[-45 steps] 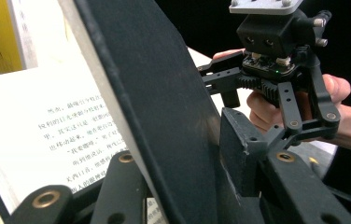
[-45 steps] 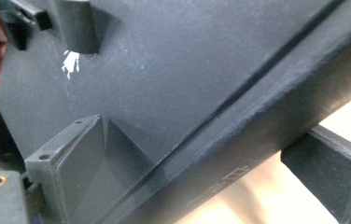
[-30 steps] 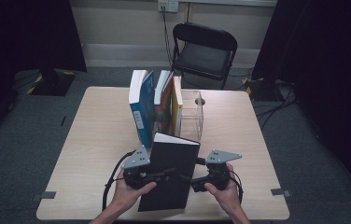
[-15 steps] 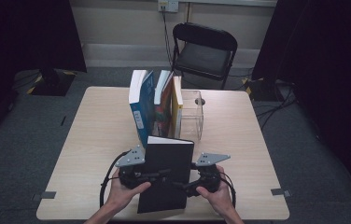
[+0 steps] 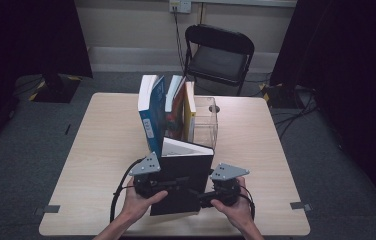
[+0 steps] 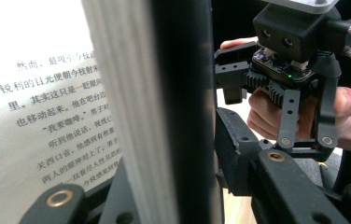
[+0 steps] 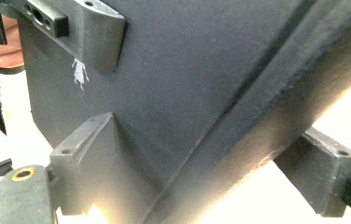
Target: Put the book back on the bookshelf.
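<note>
The black book [image 5: 182, 177], tilted a second ago, now stands upright at the near table edge; left gripper [image 5: 162, 186] clamps its pages, right gripper [image 5: 207, 196] closing around its spine; ready for shelving.

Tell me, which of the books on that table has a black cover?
The black book nearest the person, held up between both grippers. The three others stand farther back beside a clear box: blue, red-orange and yellow.

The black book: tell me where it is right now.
In the high view the black book stands at the table's near edge, held between the left tool and right tool, just in front of the upright books and clear box.
</note>
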Action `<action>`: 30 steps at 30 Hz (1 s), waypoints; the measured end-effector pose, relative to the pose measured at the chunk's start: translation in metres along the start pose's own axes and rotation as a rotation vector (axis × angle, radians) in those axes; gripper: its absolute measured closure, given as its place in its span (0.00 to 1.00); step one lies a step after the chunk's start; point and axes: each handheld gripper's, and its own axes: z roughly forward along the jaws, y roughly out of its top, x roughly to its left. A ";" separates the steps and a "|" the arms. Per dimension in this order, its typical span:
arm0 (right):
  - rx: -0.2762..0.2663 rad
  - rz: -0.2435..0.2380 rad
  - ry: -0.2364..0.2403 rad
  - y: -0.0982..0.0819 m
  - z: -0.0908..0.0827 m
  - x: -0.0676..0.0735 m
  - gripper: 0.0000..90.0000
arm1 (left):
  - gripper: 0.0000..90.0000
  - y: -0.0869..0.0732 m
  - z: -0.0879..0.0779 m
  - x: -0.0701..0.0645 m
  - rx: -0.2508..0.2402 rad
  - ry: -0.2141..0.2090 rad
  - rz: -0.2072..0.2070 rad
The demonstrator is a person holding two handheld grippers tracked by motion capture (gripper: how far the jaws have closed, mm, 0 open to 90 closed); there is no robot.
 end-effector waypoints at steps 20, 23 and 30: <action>-0.043 0.061 0.175 0.001 -0.003 0.000 0.37 | 0.58 -0.028 -0.035 -0.003 0.084 0.086 -0.005; -0.027 0.035 0.180 0.007 0.004 0.003 0.36 | 0.57 -0.029 -0.038 -0.002 0.080 0.085 -0.013; -0.041 0.002 0.180 0.006 0.002 0.008 0.40 | 0.54 -0.030 -0.044 0.000 0.090 0.059 -0.013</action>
